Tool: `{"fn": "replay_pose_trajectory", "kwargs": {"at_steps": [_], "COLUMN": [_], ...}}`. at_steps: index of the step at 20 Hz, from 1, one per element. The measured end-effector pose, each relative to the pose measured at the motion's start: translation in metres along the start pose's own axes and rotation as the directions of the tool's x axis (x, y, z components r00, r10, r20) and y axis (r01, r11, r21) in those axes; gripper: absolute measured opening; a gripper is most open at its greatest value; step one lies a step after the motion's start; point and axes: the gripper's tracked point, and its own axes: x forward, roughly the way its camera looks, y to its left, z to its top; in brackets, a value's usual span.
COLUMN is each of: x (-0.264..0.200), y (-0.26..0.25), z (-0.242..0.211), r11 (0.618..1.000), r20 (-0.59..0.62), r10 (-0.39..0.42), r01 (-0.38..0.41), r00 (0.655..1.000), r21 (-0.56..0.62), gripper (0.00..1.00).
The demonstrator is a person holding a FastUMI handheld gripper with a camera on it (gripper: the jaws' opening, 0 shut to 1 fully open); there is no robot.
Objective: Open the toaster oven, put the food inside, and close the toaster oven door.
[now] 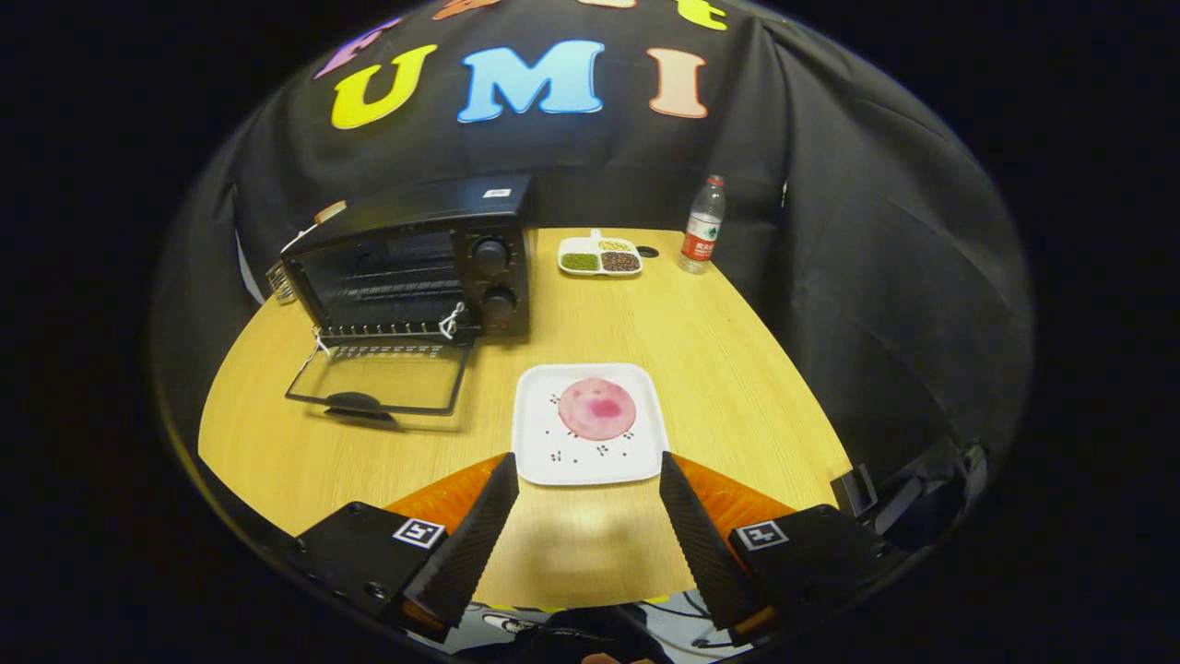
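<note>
Standing well beyond the fingers on the wooden table (737, 387): black toaster oven (415, 263), door (383, 378) lying flat open. Sitting just ahead of the fingertips: white plate (553, 443) carrying pink round food (597, 408). Hovering wide open, gripping nothing: gripper (588, 472). Standing far beyond: bottle (702, 226), sectioned dish (599, 255)

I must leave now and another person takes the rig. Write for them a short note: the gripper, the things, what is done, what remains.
Gripper: open, holding nothing, fingers spread at the near edge of the white plate.
Food: pink round piece on that plate, just ahead of the fingers.
Toaster oven: beyond the plate, on the table; its door is folded down flat, open.
Done: door opened.
Left: put the food inside, then close the door.
</note>
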Motion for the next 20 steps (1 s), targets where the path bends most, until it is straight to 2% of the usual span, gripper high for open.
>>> {"fn": "replay_pose_trajectory", "kwargs": {"at_steps": [5,12,16,20], "x": [0.038,0.096,0.123,0.131], "y": [-0.038,-0.065,-0.067,-0.071], "z": [0.015,0.003,-0.013,-0.029], "r11": [0.998,0.988,0.979,0.975], "r20": [-0.062,-0.208,-0.305,-0.403], "r10": [0.059,0.149,0.184,0.184], "r01": [-0.059,-0.151,-0.204,-0.217], "r00": [0.996,0.967,0.934,0.897], "r21": [0.004,0.007,-0.033,-0.039], "gripper": [0.98,0.96,0.96,0.97]}}
